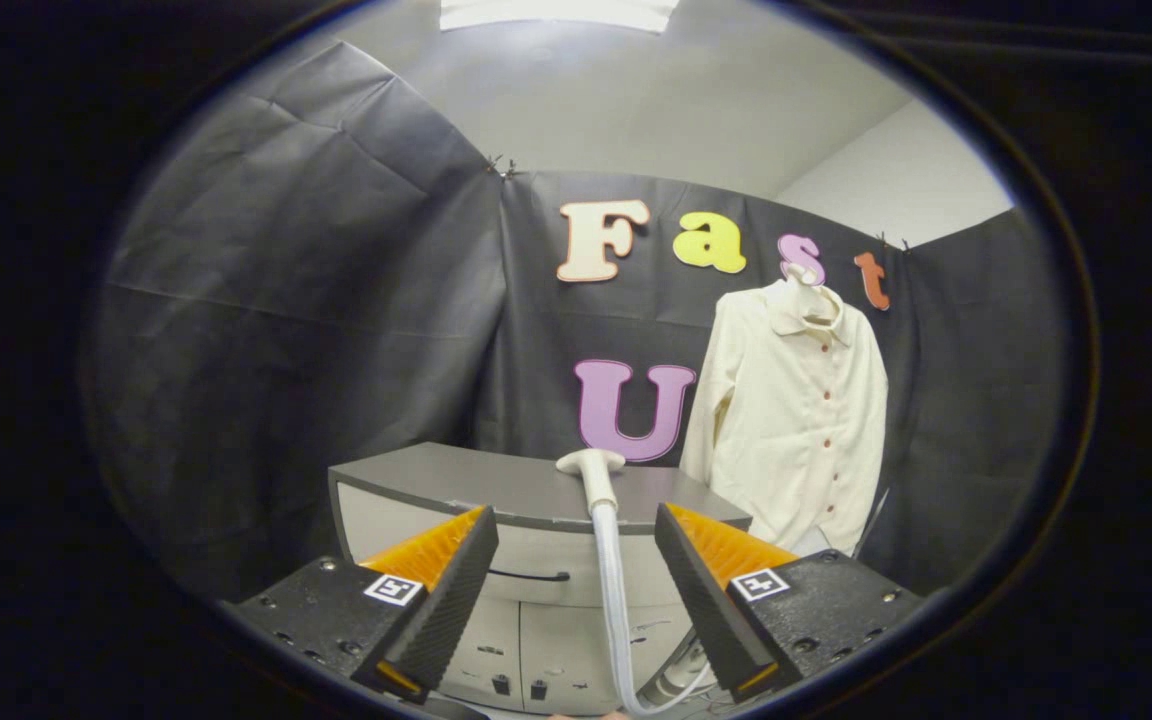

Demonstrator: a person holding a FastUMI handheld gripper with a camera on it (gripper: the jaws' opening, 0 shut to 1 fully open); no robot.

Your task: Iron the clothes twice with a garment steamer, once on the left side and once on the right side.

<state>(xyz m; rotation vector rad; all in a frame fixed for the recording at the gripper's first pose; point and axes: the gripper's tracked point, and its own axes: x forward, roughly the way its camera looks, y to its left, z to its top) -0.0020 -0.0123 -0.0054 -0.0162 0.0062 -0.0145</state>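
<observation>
Clearly the hand-held gripper (576, 590) stands wide, the steamer head (596, 478) on the desk (456, 480) just ahead; closing off-centre could tip it, never reaching the shirt (796, 420).

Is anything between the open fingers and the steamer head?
Nothing blocks it in the gripper view: the steamer head rests on the grey cabinet beyond the gripper, its hose running down between the fingers.

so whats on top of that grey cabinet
The steamer head rests on the grey cabinet top, its hose running down the front between the open gripper fingers. The top's far right corner is hidden behind the hanging shirt.
</observation>
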